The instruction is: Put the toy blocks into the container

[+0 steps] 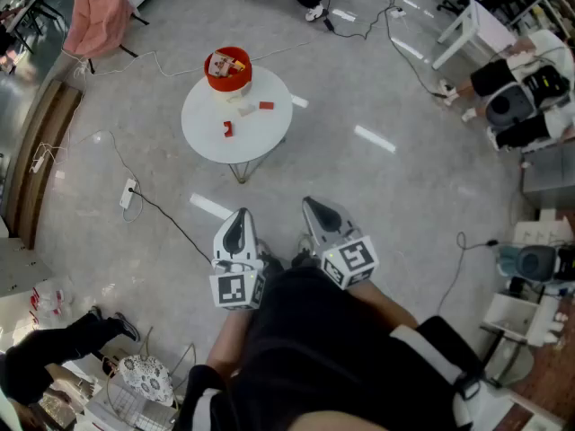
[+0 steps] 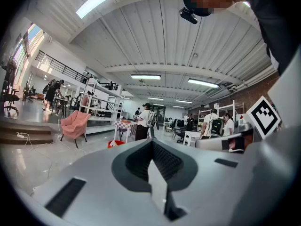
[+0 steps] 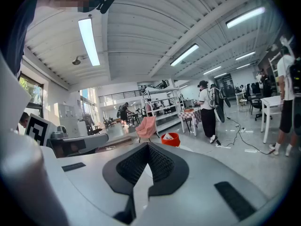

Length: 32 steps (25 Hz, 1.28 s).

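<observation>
Blocks [image 1: 228, 129] lie on the table [image 1: 208, 144] beside the container [image 1: 228, 72], well ahead. My left gripper [image 1: 240, 215] and right gripper [image 1: 313, 205] are closed and empty; I'd walk closer, then open over one block.

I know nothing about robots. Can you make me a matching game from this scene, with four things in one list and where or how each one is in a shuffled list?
Things:
1 red container
2 loose red blocks
3 pink chair
4 right gripper

Places or states:
A held low, jaws shut, empty
B lying on the white table
C apart from the table, top left of the head view
D at the table's far edge, blocks inside

Pairs: 1-D, 2-B, 3-C, 4-A
</observation>
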### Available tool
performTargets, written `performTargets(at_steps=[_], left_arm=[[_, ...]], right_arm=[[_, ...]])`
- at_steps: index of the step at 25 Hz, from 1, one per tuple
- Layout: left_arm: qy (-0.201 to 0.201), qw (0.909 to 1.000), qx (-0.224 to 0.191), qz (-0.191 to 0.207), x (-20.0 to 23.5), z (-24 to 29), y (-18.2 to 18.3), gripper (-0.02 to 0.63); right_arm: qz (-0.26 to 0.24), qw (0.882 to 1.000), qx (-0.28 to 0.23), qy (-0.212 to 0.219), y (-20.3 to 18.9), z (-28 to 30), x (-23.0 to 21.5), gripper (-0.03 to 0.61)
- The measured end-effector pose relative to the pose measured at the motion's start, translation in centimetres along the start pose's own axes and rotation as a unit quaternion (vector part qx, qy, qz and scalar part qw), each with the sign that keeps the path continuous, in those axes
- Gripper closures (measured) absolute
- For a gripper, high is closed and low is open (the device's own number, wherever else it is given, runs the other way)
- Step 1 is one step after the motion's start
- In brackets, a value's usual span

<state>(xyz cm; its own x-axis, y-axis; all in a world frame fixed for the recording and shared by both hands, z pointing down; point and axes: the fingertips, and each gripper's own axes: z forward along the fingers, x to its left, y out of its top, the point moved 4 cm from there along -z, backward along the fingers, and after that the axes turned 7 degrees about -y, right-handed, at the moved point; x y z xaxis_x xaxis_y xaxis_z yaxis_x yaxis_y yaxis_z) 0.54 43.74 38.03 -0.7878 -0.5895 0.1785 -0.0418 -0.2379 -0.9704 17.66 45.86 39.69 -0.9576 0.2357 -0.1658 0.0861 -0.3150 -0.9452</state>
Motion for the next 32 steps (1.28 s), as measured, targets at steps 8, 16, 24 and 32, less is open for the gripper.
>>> performTargets(at_steps=[8,16,24,32], left_arm=[[-0.002,1.0000,0.002,-0.003,0.9,-0.2,0.2,0.615],[-0.008,0.9995,-0.027,-0.013,2.7,-0.9,0.9,0.615],[-0.026,0.9993,-0.026,-0.006,5.9,-1.8,0.9,0.615],[-0.036,0.9991,-0.018,-0.014,9.0,-1.5,0.2,0.615]], right_arm=[[-0.005,1.000,-0.005,0.010,0.5,0.8,0.9,0.581],[0.007,1.000,-0.006,0.003,0.5,1.8,2.4,0.581],[-0.002,1.000,-0.010,-0.012,0.4,3.9,5.4,0.581],[-0.010,1.000,-0.009,-0.024,0.4,7.2,7.2,0.581]])
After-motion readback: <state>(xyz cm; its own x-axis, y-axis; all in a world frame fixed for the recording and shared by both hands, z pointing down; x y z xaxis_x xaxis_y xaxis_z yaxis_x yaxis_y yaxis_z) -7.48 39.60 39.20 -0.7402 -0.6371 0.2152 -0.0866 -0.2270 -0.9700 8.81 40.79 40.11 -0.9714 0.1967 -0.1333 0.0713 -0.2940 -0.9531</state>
